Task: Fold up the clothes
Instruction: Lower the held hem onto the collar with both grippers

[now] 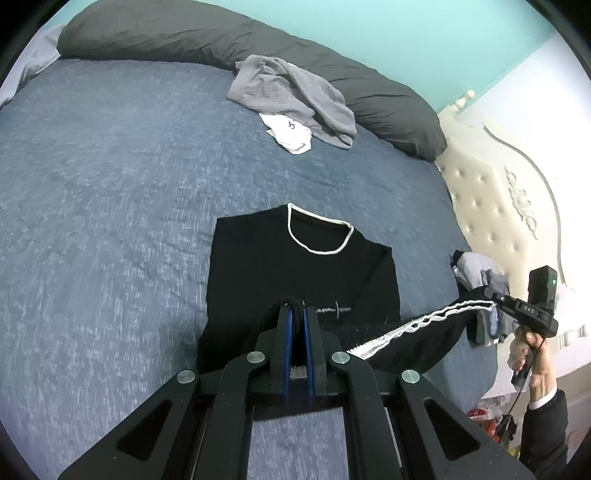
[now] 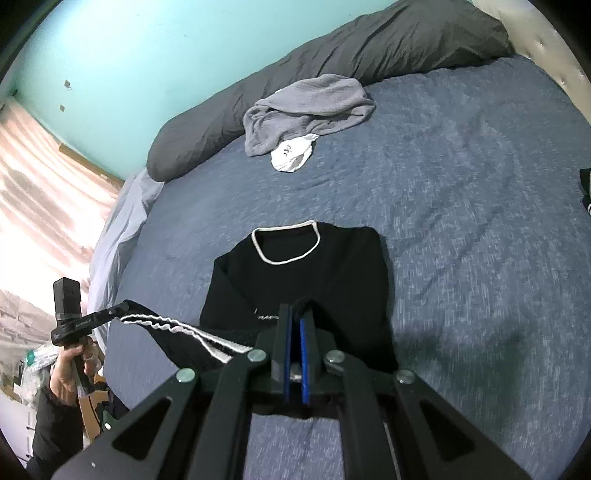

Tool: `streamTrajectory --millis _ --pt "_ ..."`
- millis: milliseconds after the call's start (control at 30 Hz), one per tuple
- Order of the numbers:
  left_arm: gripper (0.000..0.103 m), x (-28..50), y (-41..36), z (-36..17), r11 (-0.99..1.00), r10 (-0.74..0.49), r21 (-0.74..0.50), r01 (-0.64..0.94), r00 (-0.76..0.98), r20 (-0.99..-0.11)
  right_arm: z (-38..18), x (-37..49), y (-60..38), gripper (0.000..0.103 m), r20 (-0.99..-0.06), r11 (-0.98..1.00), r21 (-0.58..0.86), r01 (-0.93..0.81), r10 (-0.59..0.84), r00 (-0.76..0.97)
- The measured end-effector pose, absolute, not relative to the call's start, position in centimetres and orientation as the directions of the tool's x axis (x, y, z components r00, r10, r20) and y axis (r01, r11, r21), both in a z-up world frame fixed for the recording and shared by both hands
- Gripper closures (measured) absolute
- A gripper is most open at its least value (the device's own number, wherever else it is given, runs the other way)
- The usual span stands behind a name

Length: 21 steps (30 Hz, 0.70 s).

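- The left tongs are clamped on the hem of a black top; the right tongs are clamped on the same hem further along, lifting it off the bed.
- The white-trimmed hem hangs taut between the two tongs, above the top.
- The top lies on the bed, its white-edged collar at the far end, and its sleeves are folded in.
- The bed's cover is mottled blue, creased around the top.
- Beyond the top's collar a crumpled grey garment lies over a white one.
- Behind those, a long dark pillow runs along the bed's far edge.
- Right of the top, seen from the left wrist, a small heap of clothes lies by a cream tufted headboard.
- The wall behind the pillow is turquoise.
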<state>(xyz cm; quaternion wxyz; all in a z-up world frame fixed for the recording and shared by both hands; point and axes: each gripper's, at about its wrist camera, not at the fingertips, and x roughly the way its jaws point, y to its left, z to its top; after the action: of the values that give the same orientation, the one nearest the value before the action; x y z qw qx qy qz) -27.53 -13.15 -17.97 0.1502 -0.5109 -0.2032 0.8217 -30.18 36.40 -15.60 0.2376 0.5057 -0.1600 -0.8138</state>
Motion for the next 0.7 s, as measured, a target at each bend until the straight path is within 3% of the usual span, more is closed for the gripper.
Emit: streamTrajectory --millis 700 --pt "0.097 -39.0 -14.6 -24.6 -0.861 0.459 -0.509 0.022 -0.399 -0.794 -22.2 -41.9 35.4 0.1 -0.776 -0.842 0.517 0.155 -0.538 -0.33"
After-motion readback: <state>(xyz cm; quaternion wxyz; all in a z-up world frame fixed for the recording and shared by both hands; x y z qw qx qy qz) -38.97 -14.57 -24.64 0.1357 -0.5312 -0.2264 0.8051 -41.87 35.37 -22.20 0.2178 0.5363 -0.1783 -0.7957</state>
